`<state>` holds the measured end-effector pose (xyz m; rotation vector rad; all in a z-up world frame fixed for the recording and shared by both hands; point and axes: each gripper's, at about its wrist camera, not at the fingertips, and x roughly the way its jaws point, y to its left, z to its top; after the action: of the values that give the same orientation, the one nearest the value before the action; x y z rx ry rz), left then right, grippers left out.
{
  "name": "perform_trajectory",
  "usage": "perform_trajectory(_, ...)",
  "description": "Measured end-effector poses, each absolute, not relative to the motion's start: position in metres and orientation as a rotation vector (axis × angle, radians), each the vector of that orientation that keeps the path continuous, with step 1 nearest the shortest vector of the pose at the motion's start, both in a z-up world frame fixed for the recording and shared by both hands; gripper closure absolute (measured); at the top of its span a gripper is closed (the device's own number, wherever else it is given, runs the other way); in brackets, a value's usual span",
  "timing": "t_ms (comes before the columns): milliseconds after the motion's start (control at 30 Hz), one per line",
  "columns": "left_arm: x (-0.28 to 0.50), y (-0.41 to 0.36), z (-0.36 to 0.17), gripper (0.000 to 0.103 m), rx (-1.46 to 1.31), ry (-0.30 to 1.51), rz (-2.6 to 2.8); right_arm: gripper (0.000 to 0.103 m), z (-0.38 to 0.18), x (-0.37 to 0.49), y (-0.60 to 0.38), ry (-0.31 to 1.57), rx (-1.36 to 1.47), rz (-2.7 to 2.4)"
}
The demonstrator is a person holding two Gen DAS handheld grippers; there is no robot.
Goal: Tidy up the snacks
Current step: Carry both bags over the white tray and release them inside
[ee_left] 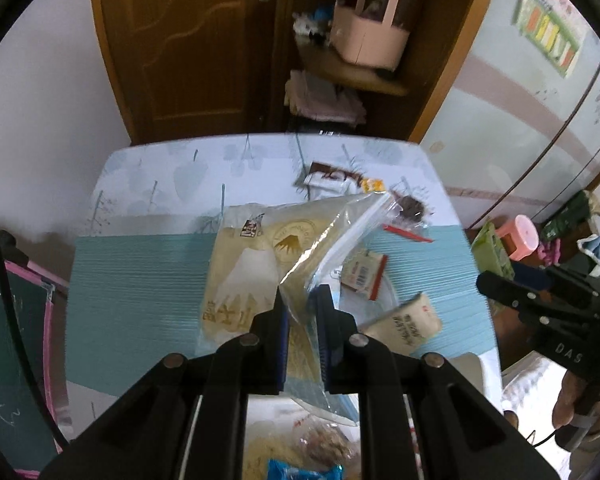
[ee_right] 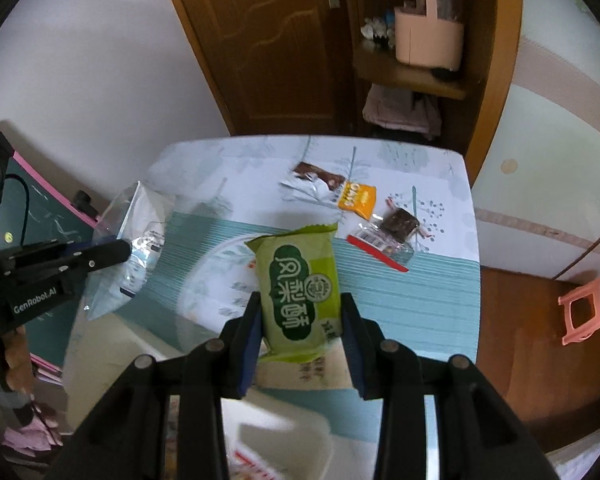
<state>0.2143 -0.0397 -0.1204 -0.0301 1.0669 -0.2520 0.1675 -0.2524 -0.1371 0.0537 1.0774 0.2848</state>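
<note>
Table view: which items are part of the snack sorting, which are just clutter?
Job: zip bag in left gripper; green snack in right gripper; orange packet; brown bar; beige pack.

Clutter: pink stool; pink basket; chalkboard.

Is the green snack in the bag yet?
Not yet. The right gripper holds the green snack above the table, apart from the clear bag.

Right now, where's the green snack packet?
In the right wrist view, the green snack packet is clamped in the right gripper, above the teal mat.
</note>
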Motion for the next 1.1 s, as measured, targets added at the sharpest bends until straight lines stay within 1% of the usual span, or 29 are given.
perform_trajectory(233,0.169,-0.032,-0.078,0.093,-0.038,1.003,-0.306,0.066,-0.092,0.12,-0.234,1.024,0.101,0.306)
perform_trajectory(533,0.11,-0.028,-0.052,0.093,-0.036,0.97,-0.354,0.066,-0.055,0.063,-0.215,0.995,0.215,0.36)
perform_trajectory(767,0.074,-0.026,-0.049,0.093,-0.023,0.986,-0.364,0.066,-0.051,0.03,-0.207,1.014,0.238,0.35)
perform_trajectory(1100,0.04,-0.029,-0.07,0.093,-0.005,1.059,-0.393,0.066,-0.071,0.002,-0.2,1.076,0.229,0.312)
